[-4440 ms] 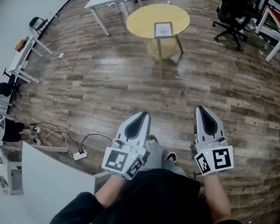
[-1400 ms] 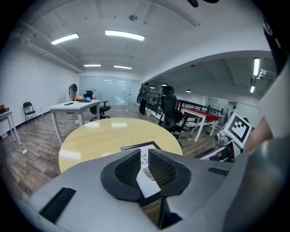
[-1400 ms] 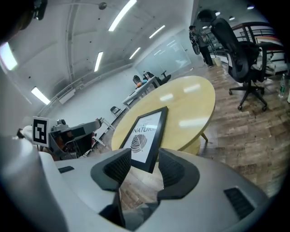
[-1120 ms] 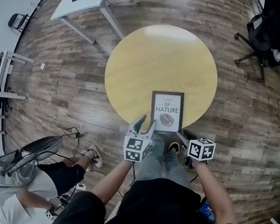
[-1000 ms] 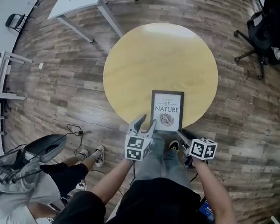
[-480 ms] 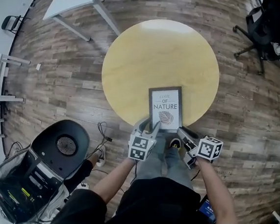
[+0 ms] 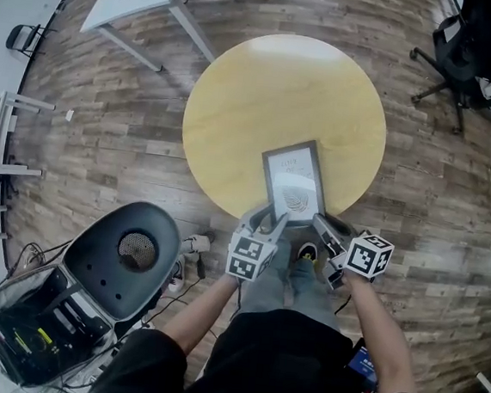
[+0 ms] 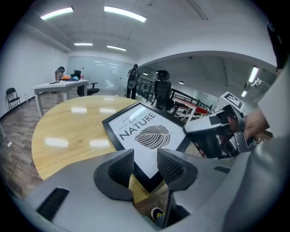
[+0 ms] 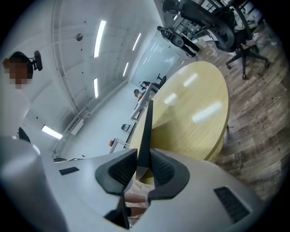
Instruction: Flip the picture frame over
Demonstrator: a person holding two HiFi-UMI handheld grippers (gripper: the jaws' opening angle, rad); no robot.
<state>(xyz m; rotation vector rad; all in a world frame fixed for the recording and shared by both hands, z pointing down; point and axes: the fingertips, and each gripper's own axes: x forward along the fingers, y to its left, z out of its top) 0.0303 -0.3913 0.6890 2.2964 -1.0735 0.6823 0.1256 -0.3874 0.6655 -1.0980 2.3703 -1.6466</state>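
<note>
My right tool [image 9: 144, 165] has just closed, clenching the picture frame [image 7: 293, 180] at its 5 o'clock corner. My left tool [image 8: 146, 163] sits released by the 7 o'clock corner.

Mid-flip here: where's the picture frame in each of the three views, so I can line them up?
Head view: picture frame just below centre, near edge of the round yellow table.
Left gripper view: picture frame centre, print facing the camera.
Right gripper view: picture frame centre, edge-on, a thin dark strip.
Shared landmark: that round yellow table.
</note>
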